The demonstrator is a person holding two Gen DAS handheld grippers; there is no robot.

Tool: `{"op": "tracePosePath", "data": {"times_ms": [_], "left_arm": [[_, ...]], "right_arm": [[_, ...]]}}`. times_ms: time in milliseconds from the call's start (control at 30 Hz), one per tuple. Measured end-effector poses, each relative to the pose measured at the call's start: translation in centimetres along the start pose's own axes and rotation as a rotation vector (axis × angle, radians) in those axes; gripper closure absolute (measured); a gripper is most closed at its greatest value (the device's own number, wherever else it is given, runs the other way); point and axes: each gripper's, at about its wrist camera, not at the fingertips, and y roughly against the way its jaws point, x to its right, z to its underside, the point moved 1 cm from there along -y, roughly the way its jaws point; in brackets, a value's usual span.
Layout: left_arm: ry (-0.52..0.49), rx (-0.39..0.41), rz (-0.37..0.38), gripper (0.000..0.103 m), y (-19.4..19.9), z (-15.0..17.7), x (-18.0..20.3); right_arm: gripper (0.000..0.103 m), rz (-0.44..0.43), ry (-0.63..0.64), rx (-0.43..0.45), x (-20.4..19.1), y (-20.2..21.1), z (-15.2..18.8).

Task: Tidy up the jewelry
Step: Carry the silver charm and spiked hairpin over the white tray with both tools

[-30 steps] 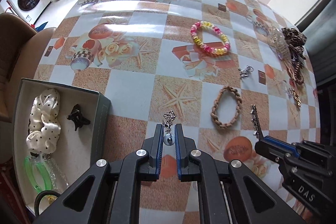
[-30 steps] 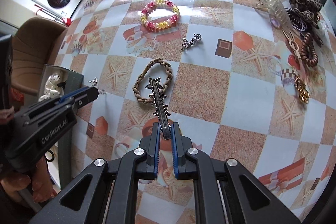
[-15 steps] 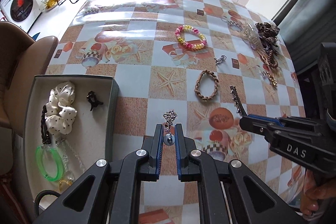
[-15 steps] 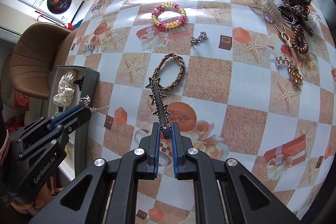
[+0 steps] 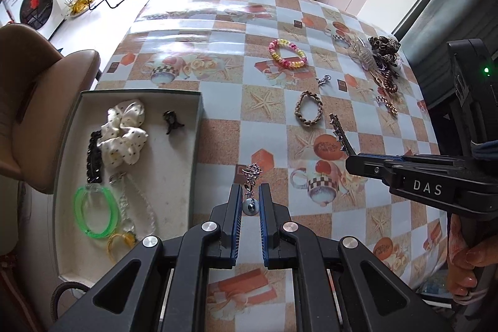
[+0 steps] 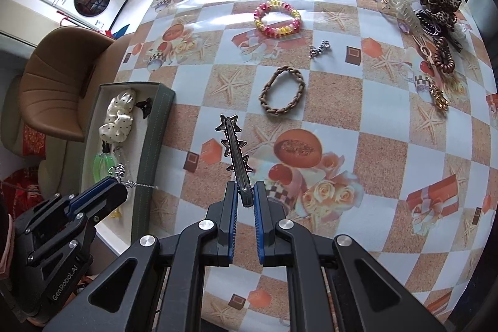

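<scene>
My left gripper is shut on a silver earring with a pearl drop, held above the table just right of the open grey box; it also shows in the right wrist view. My right gripper is shut on a dark star-studded hair clip, held above the table; the clip also shows in the left wrist view. The box holds a white dotted scrunchie, a small black claw clip, a black chain and a green bangle.
On the patterned tablecloth lie a brown braided bracelet, a pink-yellow bead bracelet, a small silver charm and a pile of clips and scrunchies at the far right. A brown chair stands left of the box.
Both grippers have lifted and drawn back from the table with their items. The left gripper has shifted toward the box, which now fills more of its view.
</scene>
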Motion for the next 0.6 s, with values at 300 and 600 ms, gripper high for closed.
{"op": "tracePosePath", "data": {"times_ms": [300, 600], "left_arm": [[0.071, 0.030, -0.039, 0.090, 2.8, 2.4, -5.0], [0.176, 0.041, -0.100, 0.090, 4.5, 5.0, -10.8]], "right_arm": [[0.092, -0.021, 0.056, -0.006, -4.6, -0.2, 0.6], [0.092, -0.042, 0.155, -0.027, -10.3, -1.6, 0.4]]}}
